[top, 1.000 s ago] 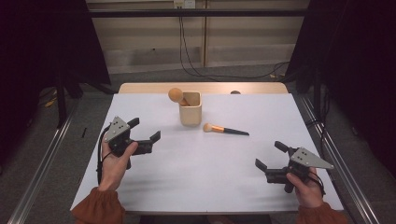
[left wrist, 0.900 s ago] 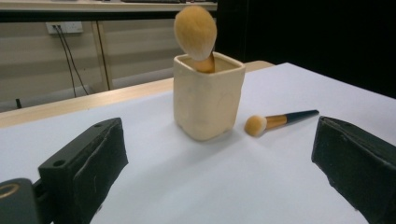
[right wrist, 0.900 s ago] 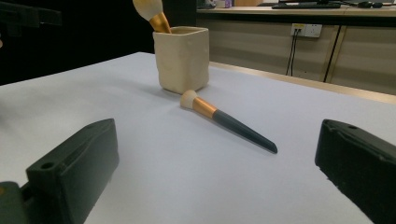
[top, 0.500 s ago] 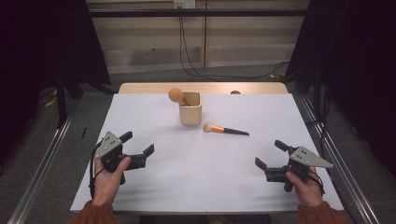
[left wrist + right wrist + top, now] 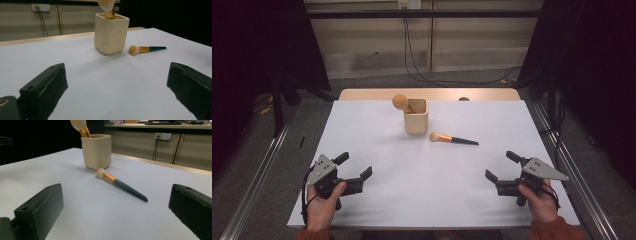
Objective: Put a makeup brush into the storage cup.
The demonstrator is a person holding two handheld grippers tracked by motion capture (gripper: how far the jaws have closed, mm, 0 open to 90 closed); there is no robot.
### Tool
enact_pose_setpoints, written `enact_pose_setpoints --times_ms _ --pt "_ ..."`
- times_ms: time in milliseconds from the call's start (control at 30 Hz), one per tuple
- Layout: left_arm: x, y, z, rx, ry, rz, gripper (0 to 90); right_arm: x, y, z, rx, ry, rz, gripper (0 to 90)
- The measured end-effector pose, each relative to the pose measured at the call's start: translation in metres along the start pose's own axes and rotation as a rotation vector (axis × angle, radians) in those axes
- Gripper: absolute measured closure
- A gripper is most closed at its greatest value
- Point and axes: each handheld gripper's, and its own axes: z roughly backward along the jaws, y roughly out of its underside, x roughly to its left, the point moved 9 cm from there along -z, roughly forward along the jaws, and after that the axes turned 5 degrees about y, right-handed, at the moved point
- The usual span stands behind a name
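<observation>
The left tongs [image 5: 355, 171] are seen at the near left of the bench [image 5: 377, 210], jaws spread wide, nothing held between them. They are aimed toward the far right, at the middle of the bench. In the left gripper view both black jaws frame bare white surface, with the holder and the brush well beyond them.

Toward the middle far side, a cream square holder [image 5: 416, 116] is stood upright, with one round-headed brush [image 5: 400, 102] stuck in it, head up and leaning left. Just right of the holder, apart from it, the loose brush [image 5: 453, 139] is laid flat on the bench. Its long axis runs left to right, slightly toward near at the handle end: pale bristle head nearest the holder, gold ferrule next, dark tapered handle pointing right.

The right tongs [image 5: 501, 169] are seen at the near right, jaws also wide open and empty, aimed toward the far left. In the right gripper view the loose brush [image 5: 120, 185] is centred between the jaws, handle tip toward the camera and right, head away toward the holder [image 5: 96, 151].

Judged from this, the loose brush is nearer to the right tongs than to the left, and its handle end is the end offered to that side. A reach forward and left is called for, with the jaws set across the handle rather than along it.
</observation>
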Motion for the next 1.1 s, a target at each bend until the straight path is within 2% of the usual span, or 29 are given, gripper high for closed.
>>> enact_pose_setpoints --times_ms 567,700,800,967,1100 --pt "-0.006 0.006 0.009 -0.012 -0.001 -0.036 2.9 -0.001 -0.004 0.003 -0.013 0.007 -0.009 0.0" --pt "-0.004 0.005 0.011 -0.025 -0.009 -0.025 2.9 -0.002 -0.006 -0.001 -0.014 0.003 -0.008 0.0" --pt "-0.002 0.006 0.012 -0.022 0.001 -0.011 2.8 -0.005 -0.009 -0.004 -0.018 0.01 -0.01 0.0" --pt "-0.001 0.005 0.014 -0.028 -0.002 -0.018 2.8 -0.009 -0.013 -0.013 -0.004 0.03 -0.022 0.9" --pt "-0.001 0.006 0.016 -0.025 -0.003 -0.024 2.8 -0.01 -0.015 -0.019 0.001 0.021 -0.02 0.7"
